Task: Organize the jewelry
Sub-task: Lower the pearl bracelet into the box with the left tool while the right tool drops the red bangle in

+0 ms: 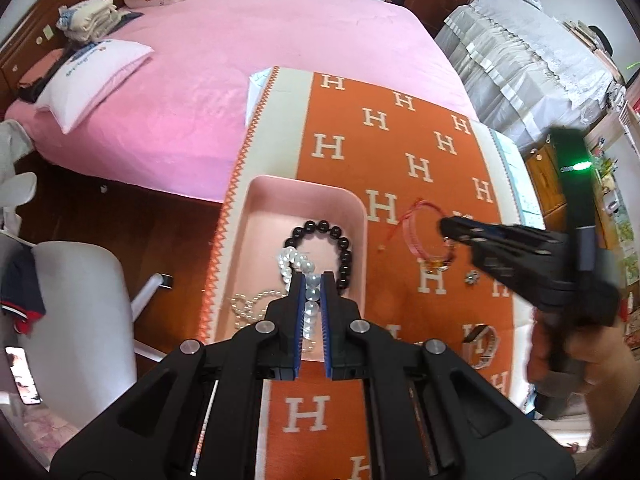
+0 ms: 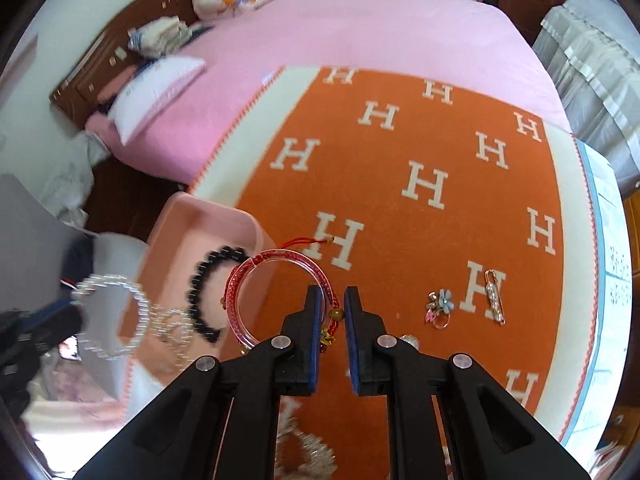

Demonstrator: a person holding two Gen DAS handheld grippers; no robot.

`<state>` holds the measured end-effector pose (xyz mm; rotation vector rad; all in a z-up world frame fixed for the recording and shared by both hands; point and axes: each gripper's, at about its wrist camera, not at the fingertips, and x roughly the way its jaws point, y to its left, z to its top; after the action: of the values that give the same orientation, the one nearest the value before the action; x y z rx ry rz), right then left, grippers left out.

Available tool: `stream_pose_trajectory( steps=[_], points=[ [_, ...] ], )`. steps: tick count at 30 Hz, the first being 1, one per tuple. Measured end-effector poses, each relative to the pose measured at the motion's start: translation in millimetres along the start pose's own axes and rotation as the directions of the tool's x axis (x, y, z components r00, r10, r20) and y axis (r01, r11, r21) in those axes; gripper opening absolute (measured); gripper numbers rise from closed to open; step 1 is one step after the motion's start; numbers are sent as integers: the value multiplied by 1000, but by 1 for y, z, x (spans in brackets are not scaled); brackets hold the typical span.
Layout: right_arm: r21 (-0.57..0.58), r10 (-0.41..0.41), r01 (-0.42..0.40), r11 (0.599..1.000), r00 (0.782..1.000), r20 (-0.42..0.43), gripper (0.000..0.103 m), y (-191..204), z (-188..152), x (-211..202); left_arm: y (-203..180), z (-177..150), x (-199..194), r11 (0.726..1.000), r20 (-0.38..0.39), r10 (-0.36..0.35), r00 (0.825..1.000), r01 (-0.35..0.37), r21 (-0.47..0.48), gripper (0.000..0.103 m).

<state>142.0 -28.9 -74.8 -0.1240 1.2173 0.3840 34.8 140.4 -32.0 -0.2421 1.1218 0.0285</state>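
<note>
A pink tray stands on the orange H-patterned cloth and holds a black bead bracelet and a pearl chain. My left gripper is shut on a clear bead bracelet over the tray; that bracelet shows blurred in the right wrist view. My right gripper is shut on the red and pink bracelet, just right of the tray. It also shows in the left wrist view.
A flower ring and a pearl pin brooch lie on the cloth to the right. A watch lies near the cloth's right edge. A pink bed is behind, a white chair at the left.
</note>
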Motion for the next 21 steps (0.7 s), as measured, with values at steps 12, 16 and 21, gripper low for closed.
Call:
stream_pose_trajectory(
  steps=[12,16,21],
  points=[
    [-72,86,-85,994,996,13,11,69,-4,-29,7,-16,39,999,-50,28,998,-26,26,5],
    [-77,91,-91,993,996,-12,11,82,-6,-15,9,-18,42,999,-37,33,999,-32,40,5],
    [-88,96,-101,991,994,-54,11,93,-6,5,16,-19,47,999,-65,43,997,-41,34,15]
  ],
)
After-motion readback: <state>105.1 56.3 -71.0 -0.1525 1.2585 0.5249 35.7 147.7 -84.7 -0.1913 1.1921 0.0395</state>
